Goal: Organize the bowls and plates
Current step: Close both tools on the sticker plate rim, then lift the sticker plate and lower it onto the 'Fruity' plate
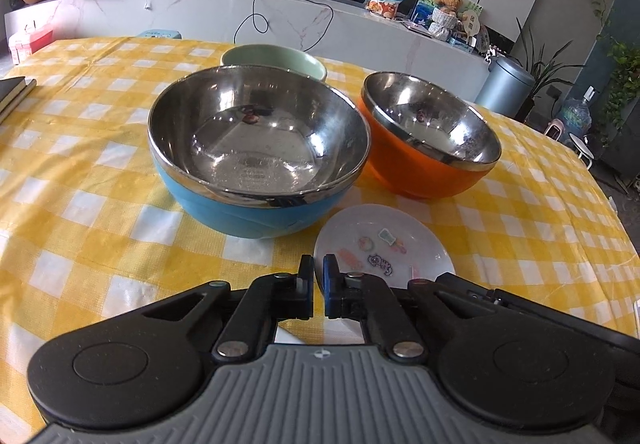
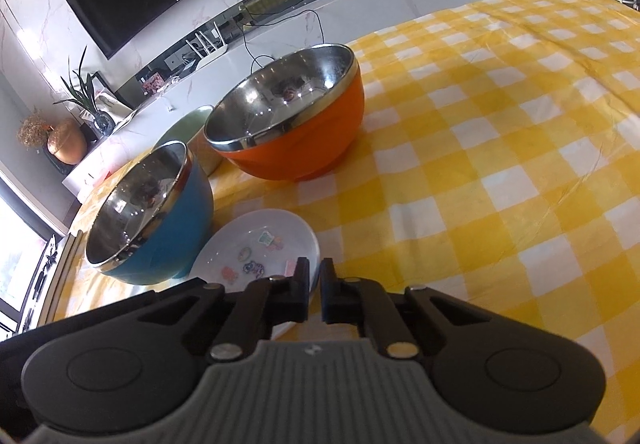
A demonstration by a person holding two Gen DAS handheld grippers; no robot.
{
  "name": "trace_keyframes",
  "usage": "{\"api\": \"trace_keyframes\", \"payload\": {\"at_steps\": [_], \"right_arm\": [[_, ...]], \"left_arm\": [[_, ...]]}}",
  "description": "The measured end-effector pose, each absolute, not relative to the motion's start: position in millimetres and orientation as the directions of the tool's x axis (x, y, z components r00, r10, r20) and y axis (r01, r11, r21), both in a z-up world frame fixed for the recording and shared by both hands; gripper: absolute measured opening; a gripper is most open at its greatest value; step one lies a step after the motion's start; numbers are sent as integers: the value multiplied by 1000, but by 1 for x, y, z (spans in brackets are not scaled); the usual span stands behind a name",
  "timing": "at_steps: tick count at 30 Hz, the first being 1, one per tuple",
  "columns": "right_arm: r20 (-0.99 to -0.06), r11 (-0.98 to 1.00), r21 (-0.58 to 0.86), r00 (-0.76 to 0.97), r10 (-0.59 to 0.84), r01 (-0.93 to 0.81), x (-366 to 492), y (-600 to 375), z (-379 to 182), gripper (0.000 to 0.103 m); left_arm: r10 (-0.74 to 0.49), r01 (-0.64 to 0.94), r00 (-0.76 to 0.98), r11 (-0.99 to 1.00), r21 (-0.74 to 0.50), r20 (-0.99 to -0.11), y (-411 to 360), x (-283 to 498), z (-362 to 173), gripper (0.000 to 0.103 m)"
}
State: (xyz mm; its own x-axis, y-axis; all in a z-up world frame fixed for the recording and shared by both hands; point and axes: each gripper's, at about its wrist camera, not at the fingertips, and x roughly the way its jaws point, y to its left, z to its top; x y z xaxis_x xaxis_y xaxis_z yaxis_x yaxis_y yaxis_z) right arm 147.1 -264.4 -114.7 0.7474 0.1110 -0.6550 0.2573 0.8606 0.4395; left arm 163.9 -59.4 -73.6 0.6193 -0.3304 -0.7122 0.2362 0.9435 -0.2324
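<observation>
Nearest the lens in each wrist view, a black two-finger gripper is seen closed on the rim of the small white plate (image 1: 384,244), which lies flat on the yellow checked tablecloth (image 1: 100,172).

The left gripper (image 1: 318,280) is clamped on the plate's left edge; the right gripper (image 2: 315,280) is clamped on its opposite, right edge. In both views the thin rim is seen passing between the pads, with no wider gap left. The plate, marked with small coloured stickers, is thus held from two sides but is judged not yet lifted, since no daylight is seen under it.

Progress is judged to be early. Nothing is seen stacked. Relative to the plate, the blue bowl (image 1: 256,156) stands just behind it to the left, almost touching its rim; the orange bowl (image 1: 428,136) stands just behind it to the right, apart from the blue one. A pale green bowl (image 1: 276,60) is partly hidden further back, behind the blue bowl. All three bowls are upright, and the two steel-lined ones are empty. Nesting of the bowls and placing of the plate remain to be done.

Both grippers are angled downward toward the plate, low over the cloth, converging on it from the near side. No hand is visible in either view.
</observation>
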Motion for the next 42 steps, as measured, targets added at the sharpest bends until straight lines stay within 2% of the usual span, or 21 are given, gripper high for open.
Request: {"api": "trace_keyframes", "payload": {"at_steps": [6,14,25,42], "right_arm": [[-637,855,446,764,98,263,131,-269,-100,2],[-641,861,439,762,97,259,100,-258,-84,2],[-640,868,465,744,193,174,68,-216,-67,2],[-682,904,411,698,217,121,61,-168,-66,3]], "left_arm": [[-351,250,620,936,-247,-702,-63,153,-61,4],[-316,235,629,948,-214,-710,-53,123,-43,4],[-279,156,646,959,-236,-710,3,87,-28,4],[-288,85,635,948,-306,-717,50,75,-41,4]]}}
